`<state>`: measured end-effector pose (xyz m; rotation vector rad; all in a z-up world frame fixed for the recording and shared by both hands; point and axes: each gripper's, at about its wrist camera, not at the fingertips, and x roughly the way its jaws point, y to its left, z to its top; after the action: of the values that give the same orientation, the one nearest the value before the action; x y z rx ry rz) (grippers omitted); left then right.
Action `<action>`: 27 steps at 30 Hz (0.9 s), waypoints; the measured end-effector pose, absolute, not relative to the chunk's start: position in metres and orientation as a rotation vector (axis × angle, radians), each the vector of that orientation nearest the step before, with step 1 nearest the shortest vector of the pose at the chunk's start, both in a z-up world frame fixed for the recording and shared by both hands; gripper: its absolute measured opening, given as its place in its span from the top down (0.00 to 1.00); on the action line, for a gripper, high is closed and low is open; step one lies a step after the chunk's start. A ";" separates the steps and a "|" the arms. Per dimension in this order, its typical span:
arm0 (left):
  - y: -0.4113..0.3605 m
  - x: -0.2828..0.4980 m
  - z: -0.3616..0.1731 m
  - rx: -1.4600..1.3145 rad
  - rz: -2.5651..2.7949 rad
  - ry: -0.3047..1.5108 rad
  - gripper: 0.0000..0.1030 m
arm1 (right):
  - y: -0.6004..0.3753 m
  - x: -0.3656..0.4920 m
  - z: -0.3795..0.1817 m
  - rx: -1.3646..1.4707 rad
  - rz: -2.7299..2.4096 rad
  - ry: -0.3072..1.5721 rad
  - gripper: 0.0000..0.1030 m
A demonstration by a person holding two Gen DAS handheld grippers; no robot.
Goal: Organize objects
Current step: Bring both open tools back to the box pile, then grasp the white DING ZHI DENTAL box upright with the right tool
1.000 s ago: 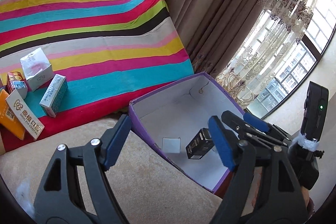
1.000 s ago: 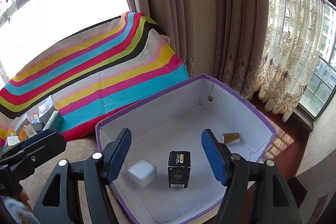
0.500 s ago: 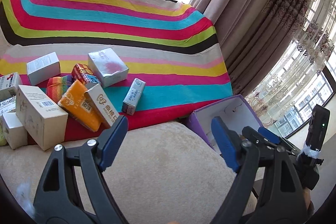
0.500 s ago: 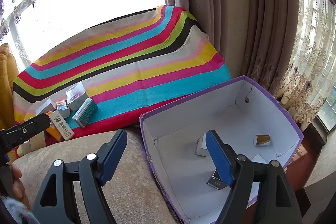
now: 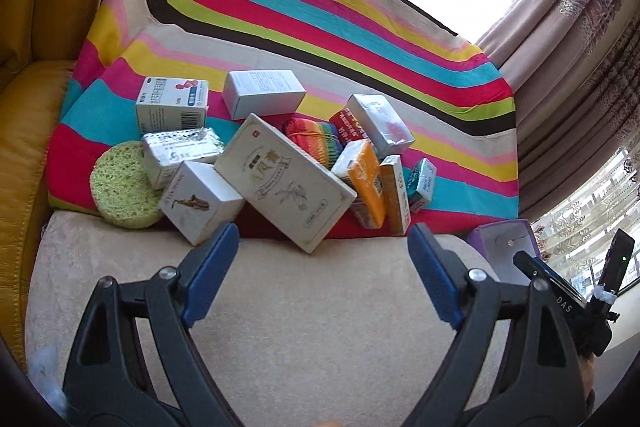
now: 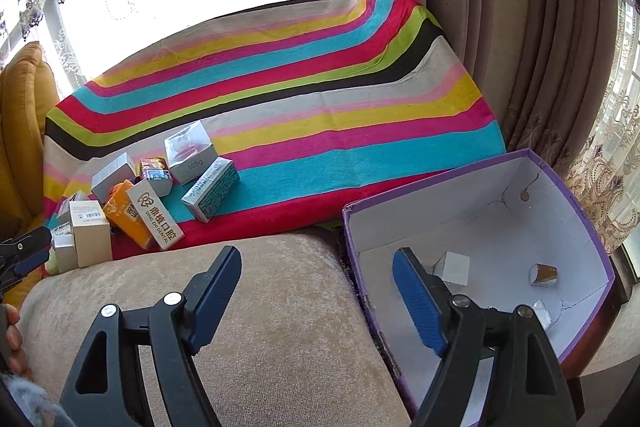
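Both my grippers, left gripper (image 5: 322,241) and right gripper (image 6: 318,269), have just been opening, nothing between them, and swung from the purple box (image 6: 558,171) toward the carton pile (image 5: 288,179) left of it; next pick starts.

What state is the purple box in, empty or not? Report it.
Not empty. The right wrist view shows the purple box open-topped, with a small white box, a brown-ended packet and another small item lying on its white floor.
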<state>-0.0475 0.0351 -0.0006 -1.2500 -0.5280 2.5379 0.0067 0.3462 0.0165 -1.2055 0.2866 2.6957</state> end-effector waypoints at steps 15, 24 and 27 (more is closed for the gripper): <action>-0.058 -0.049 -0.019 -1.442 2.661 -0.534 0.14 | 0.270 -0.057 -0.002 -1.479 2.843 0.012 0.23; -0.045 -0.059 -0.021 -1.457 2.600 -0.408 0.14 | 0.236 -0.088 -0.013 -1.625 2.936 -0.119 0.23; -0.036 -0.063 -0.018 -1.438 2.584 -0.361 0.14 | 0.232 -0.098 -0.017 -1.671 2.951 -0.126 0.23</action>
<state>-0.0630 -0.0360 -0.0179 -1.4378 -0.3607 2.5844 -0.0977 0.2315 -0.0165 -1.6709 -0.1256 2.9508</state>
